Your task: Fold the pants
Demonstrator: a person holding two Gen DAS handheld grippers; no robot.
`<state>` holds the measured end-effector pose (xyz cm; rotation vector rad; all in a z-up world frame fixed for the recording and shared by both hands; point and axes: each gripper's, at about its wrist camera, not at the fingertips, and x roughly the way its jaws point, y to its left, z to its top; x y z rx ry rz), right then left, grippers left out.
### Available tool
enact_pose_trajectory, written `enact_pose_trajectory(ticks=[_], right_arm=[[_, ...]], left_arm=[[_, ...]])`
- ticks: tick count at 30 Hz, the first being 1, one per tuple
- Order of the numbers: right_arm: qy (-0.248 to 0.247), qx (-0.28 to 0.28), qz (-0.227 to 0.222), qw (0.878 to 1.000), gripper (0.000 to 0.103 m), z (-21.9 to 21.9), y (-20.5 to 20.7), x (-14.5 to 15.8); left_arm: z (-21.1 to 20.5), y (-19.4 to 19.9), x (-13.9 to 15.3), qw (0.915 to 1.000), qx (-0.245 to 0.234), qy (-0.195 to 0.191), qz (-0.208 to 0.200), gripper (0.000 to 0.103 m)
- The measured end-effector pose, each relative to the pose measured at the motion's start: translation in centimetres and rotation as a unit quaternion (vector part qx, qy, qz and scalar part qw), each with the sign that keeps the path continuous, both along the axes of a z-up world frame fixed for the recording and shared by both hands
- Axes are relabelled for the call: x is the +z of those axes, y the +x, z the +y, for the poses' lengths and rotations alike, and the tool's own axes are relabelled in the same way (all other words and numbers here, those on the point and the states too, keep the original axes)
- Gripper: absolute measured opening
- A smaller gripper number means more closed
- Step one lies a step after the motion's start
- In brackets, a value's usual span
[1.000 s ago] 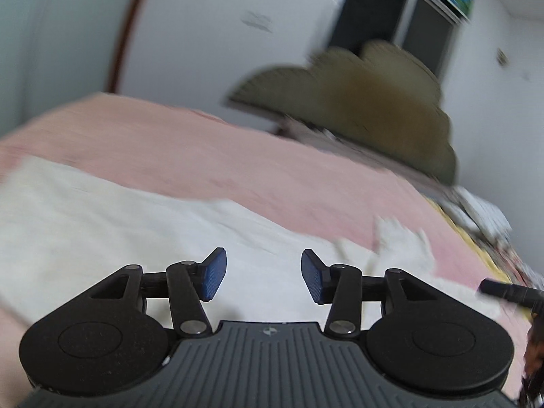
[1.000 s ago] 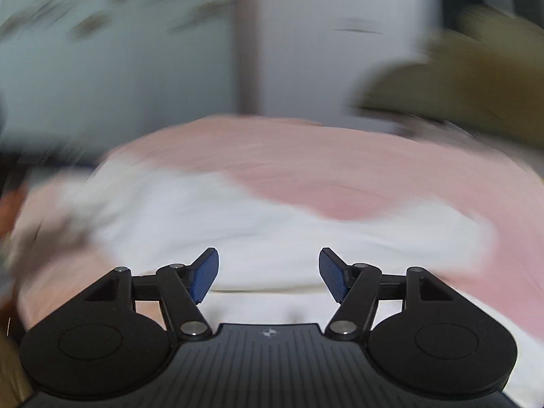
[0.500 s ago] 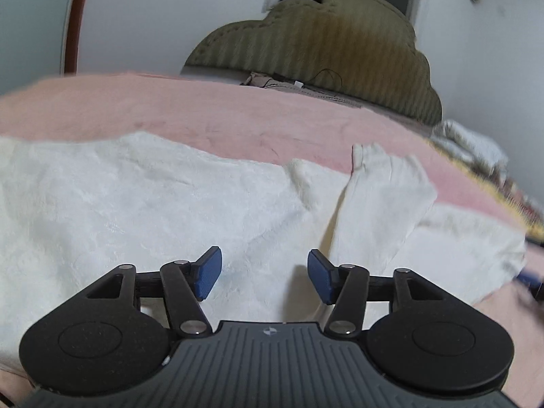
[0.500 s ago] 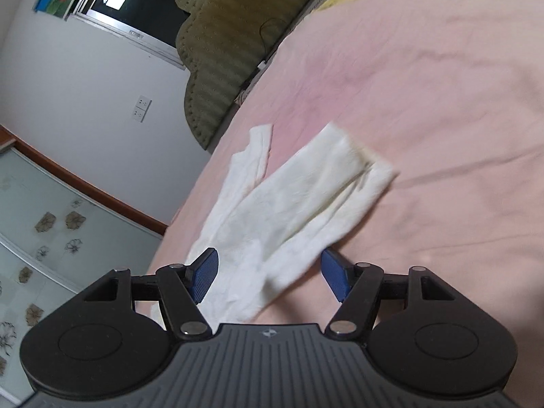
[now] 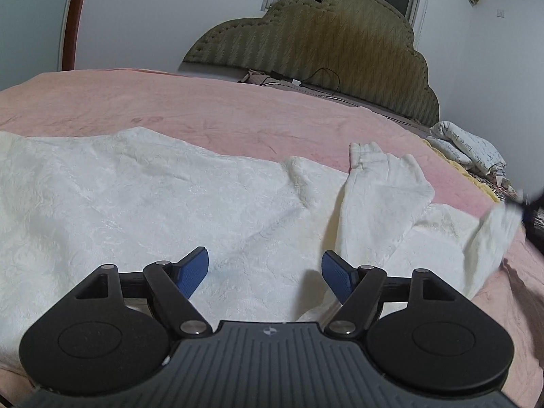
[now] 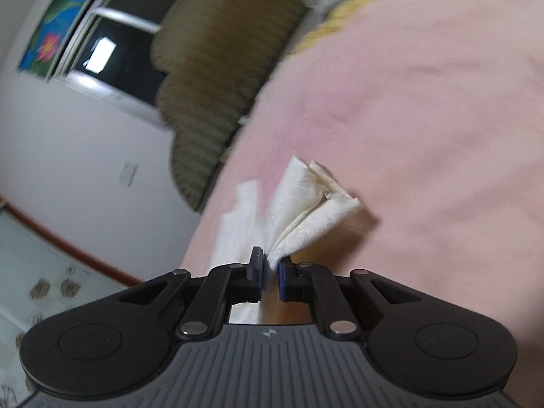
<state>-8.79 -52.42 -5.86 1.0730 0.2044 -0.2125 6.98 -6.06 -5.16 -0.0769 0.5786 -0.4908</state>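
Observation:
White textured pants (image 5: 142,200) lie spread across a pink bed cover (image 5: 204,108), legs running to the right. My left gripper (image 5: 265,270) is open, low over the middle of the pants, holding nothing. My right gripper (image 6: 271,272) is shut on a leg end of the pants (image 6: 306,210), which bunches and fans out beyond the jaws. In the left wrist view that leg end (image 5: 493,234) is lifted at the far right, blurred.
An olive padded headboard (image 5: 323,47) stands at the far end of the bed. Folded printed bedding (image 5: 469,153) and a yellow cloth lie at the right edge. White wall and a dark window (image 6: 112,40) are behind.
My right gripper has closed on the pants' leg end and lifted it. My left gripper has opened a little wider and stays low over the pants.

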Motion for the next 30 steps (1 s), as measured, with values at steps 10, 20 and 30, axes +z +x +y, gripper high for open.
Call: enact_pose_trajectory(ticks=[10,20,30], right_arm=[[-0.214,0.055,-0.05,0.974,0.006,3.5,1.9,11.7],[0.024,-0.063,0.113,0.991,0.01,-2.4,-6.4,-3.5],[-0.169,0.073,0.095,0.978,0.056,3.8,2.3,2.3]], left_arm=[[-0.2,0.1,0.2,1.0,0.0,0.008,0.001,0.078],[-0.6,0.0,0.1,0.9998,-0.004,0.02,-0.001,0.081],[-0.6,0.1,0.0,0.9998,-0.005,0.021,-0.001,0.082]])
